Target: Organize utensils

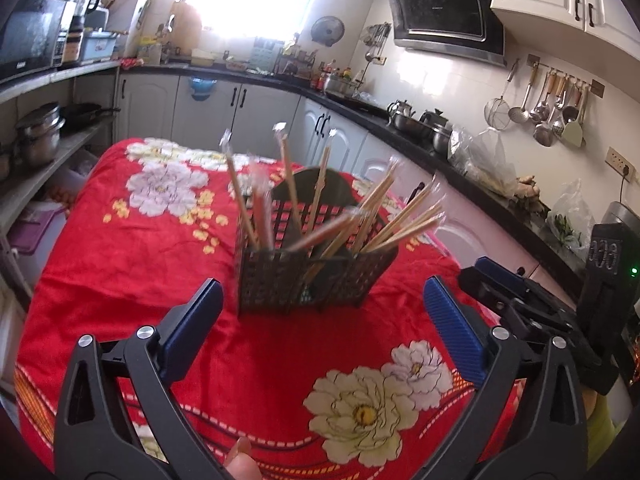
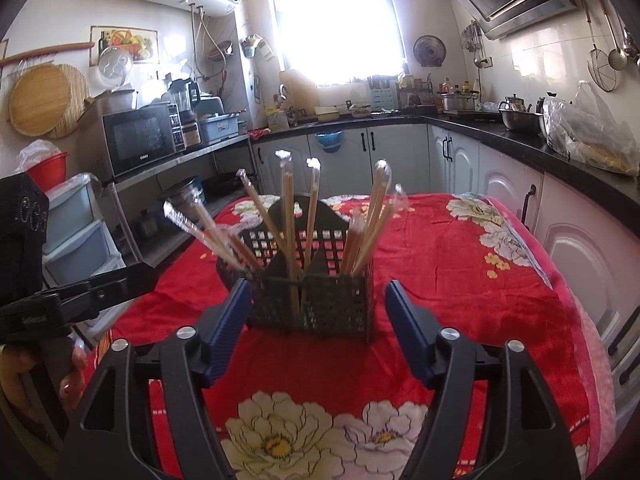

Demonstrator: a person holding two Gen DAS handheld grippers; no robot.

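Observation:
A dark perforated utensil holder (image 1: 308, 280) stands on the red flowered tablecloth (image 1: 140, 248). Several wrapped wooden chopsticks (image 1: 384, 216) stand in its compartments, leaning outward. My left gripper (image 1: 324, 300) is open and empty, just short of the holder. The right gripper's body (image 1: 520, 300) shows at the right edge. In the right wrist view the holder (image 2: 316, 300) and chopsticks (image 2: 288, 232) stand just ahead of my open, empty right gripper (image 2: 318, 300). The left gripper's body (image 2: 80, 292) shows at the left.
The table sits in a kitchen. A dark counter (image 1: 460, 160) with pots and bags runs along the right and back, over white cabinets (image 2: 580, 248). Shelves with a microwave (image 2: 140, 136) and pans stand to the left. Ladles hang on the right wall (image 1: 552, 104).

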